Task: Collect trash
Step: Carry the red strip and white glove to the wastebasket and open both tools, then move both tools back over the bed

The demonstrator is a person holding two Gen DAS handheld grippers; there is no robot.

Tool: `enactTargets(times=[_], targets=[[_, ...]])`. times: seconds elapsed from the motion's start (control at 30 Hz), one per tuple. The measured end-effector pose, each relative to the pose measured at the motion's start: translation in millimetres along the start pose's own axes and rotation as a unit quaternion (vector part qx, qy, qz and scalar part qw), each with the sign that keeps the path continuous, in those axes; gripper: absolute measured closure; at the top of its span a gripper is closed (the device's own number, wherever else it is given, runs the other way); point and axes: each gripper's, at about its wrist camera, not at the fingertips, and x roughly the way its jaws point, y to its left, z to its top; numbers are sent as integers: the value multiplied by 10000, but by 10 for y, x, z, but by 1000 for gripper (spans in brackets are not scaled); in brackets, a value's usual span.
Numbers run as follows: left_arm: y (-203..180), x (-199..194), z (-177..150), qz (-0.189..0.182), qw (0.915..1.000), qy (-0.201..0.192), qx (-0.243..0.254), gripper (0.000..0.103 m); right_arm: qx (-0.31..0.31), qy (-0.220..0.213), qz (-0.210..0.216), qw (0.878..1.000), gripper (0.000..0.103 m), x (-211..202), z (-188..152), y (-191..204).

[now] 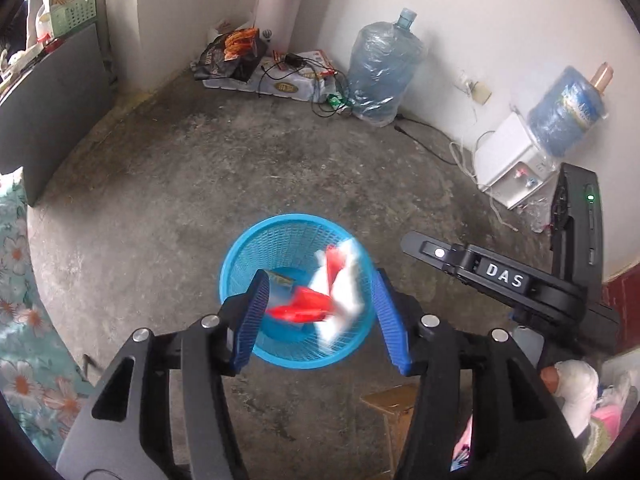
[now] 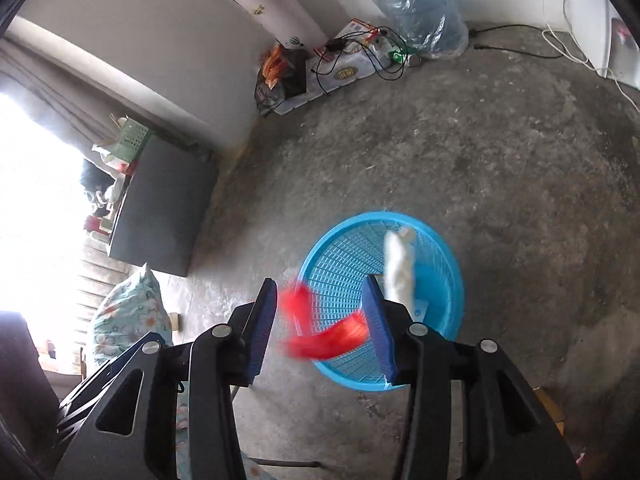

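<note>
A round blue mesh basket [image 1: 240, 248] stands on the concrete floor, right under both grippers. My left gripper [image 1: 322, 320] hangs above it with its blue pads [image 1: 254, 320] spread apart. A blurred red wrapper [image 1: 304, 306] and a white-and-red wrapper [image 1: 344, 280] are loose in the air between the pads, over the basket's mouth. In the right wrist view my right gripper [image 2: 320, 316] is open over the basket's [image 2: 440, 248] near left rim. A blurred red wrapper [image 2: 324, 338] is loose between its pads, and a white piece [image 2: 398, 268] is inside the basket.
The right tool's black body [image 1: 500, 280] is just right of the basket. Two water jugs [image 1: 380, 72], a white dispenser [image 1: 508, 160], boxes with cables [image 1: 280, 76] line the far wall. A dark cabinet [image 1: 48, 112] stands left, floral cloth [image 1: 24, 320] and a cardboard box [image 1: 396, 404] lie near.
</note>
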Motion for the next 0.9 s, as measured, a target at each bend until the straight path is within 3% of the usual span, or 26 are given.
enactTargets(times=[0.23, 0.37, 0.4, 0.53, 0.7, 0.9], targets=[[-2, -516, -57, -302, 9989, -347, 67, 41, -185, -316, 105, 9993, 56, -287, -255, 71], [-64, -1210, -251, -548, 9952, -659, 466, 36, -509, -633, 263, 9963, 52, -709, -629, 343], [-68, -1389, -320, -564, 9940, -736, 586, 33, -509, -633, 263, 9963, 50, -709, -629, 343], [23, -2144, -680, -493, 9902, -1029, 810, 29, -1143, -726, 658, 9886, 43, -1197, -1168, 794], [326, -3025, -1177, -275, 9895, -1337, 481, 29, -1484, -536, 1222, 9799, 40, -1519, -1510, 1123], [903, -3928, -1854, 75, 9831, -1781, -405, 29, -2059, -51, 2009, 9577, 36, -1880, -2001, 1680]])
